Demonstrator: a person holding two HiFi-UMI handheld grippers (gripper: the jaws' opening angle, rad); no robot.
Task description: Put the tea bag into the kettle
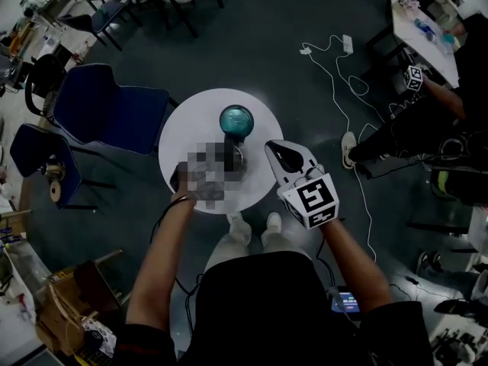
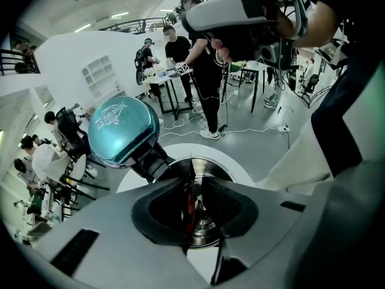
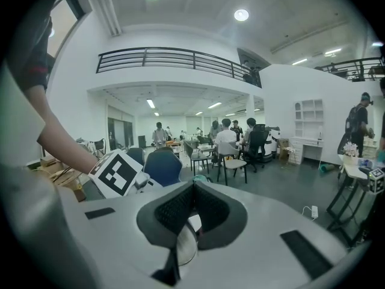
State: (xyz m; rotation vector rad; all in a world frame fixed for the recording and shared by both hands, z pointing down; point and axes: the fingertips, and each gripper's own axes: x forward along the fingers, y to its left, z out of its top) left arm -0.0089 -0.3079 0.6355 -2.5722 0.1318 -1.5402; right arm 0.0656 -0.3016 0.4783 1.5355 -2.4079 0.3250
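A steel kettle (image 1: 239,155) stands open on the round white table (image 1: 191,120), with its teal lid (image 1: 235,119) standing just behind it. In the left gripper view my left gripper (image 2: 196,184) hovers straight above the kettle's mouth (image 2: 217,165). A thin dark-red tea bag (image 2: 189,209) hangs between the jaws against the left pad, and a narrow gap separates it from the right pad. In the head view a mosaic patch covers this gripper. My right gripper (image 1: 271,148) is shut and empty, held just right of the kettle.
Two blue chairs (image 1: 107,105) stand left of the table. White cables and a power strip (image 1: 347,44) lie on the floor at the right. Another person (image 1: 427,120) sits at a desk further right. Cardboard boxes (image 1: 69,303) sit at lower left.
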